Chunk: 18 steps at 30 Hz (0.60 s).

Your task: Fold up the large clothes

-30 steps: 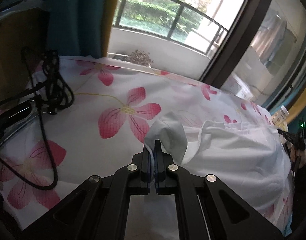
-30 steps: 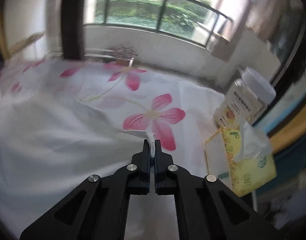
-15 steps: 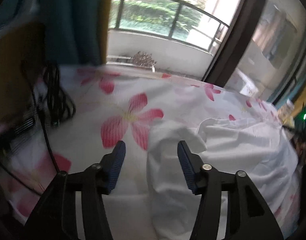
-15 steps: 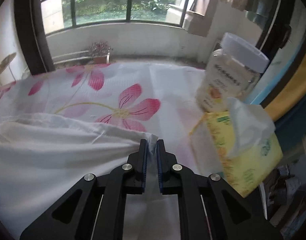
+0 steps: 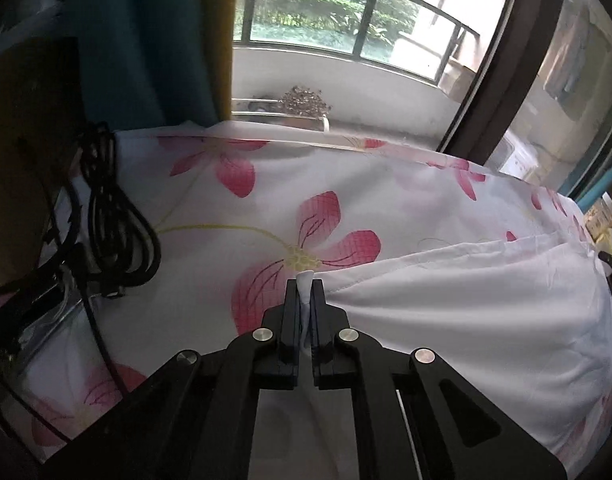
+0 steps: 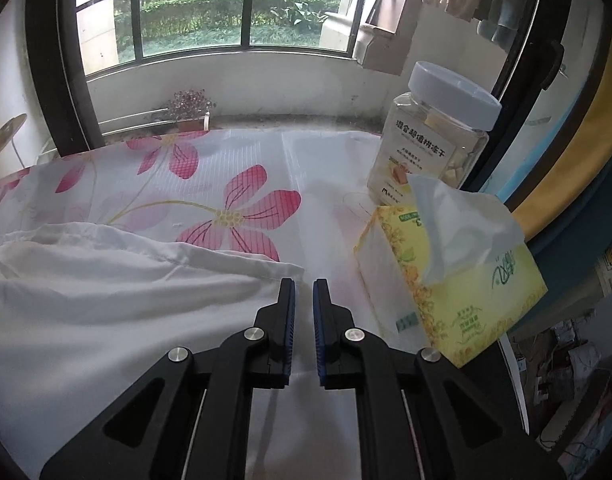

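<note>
Left tongs (image 5: 304,286) re-gripped the white garment (image 5: 465,312); right tongs (image 6: 304,286) released it.

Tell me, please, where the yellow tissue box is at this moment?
In the right wrist view, the yellow tissue box sits right of the white garment, just in front of the plastic jar.

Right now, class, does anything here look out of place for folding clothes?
Yes: a tangle of black cables lies on the flowered sheet at its left edge, left of the white garment; it could snag cloth spread that way.
</note>
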Each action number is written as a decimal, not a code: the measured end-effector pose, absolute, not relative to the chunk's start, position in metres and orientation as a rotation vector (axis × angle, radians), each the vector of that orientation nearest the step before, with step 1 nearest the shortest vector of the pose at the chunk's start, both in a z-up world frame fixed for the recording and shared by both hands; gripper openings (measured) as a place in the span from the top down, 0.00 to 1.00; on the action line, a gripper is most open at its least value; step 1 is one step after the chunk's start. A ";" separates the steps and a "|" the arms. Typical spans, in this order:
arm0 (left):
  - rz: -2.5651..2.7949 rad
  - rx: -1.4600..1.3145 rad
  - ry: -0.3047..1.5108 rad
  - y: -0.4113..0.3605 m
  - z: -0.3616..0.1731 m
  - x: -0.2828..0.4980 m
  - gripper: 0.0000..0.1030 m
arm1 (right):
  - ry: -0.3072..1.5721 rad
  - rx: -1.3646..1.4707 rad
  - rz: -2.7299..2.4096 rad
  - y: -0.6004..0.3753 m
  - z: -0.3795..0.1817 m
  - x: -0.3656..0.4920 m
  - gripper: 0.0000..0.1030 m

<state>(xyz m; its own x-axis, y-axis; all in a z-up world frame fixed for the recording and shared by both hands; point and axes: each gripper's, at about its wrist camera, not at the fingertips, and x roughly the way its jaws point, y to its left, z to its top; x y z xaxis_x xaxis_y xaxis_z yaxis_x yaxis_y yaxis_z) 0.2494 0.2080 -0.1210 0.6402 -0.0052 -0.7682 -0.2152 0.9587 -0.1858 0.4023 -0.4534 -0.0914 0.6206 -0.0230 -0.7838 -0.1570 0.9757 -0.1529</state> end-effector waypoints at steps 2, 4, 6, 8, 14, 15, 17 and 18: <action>0.134 -0.284 0.860 0.208 -0.118 0.244 0.94 | 0.897 -0.215 0.072 -0.453 -0.090 0.399 0.90; 0.151 -0.273 0.836 0.205 -0.110 0.236 0.69 | 0.893 -0.213 0.060 -0.453 -0.086 0.393 0.80; 0.155 -0.269 0.808 0.202 -0.101 0.227 0.51 | 0.871 -0.204 0.064 -0.453 -0.080 0.382 0.73; 0.153 -0.283 0.777 0.199 -0.090 0.212 0.51 | 0.859 -0.204 0.071 -0.454 -0.076 0.375 0.70; 0.120 -0.313 0.738 0.184 -0.077 0.170 0.48 | 0.840 -0.191 0.070 -0.453 -0.068 0.349 0.69; 0.107 -0.322 0.750 0.180 -0.080 0.161 0.48 | 0.836 -0.192 0.066 -0.452 -0.066 0.346 0.68; 0.103 -0.332 0.756 0.174 -0.084 0.148 0.48 | 0.825 -0.188 0.057 -0.455 -0.063 0.335 0.65; 0.102 -0.339 0.759 0.170 -0.086 0.141 0.48 | 0.824 -0.178 0.058 -0.457 -0.062 0.331 0.63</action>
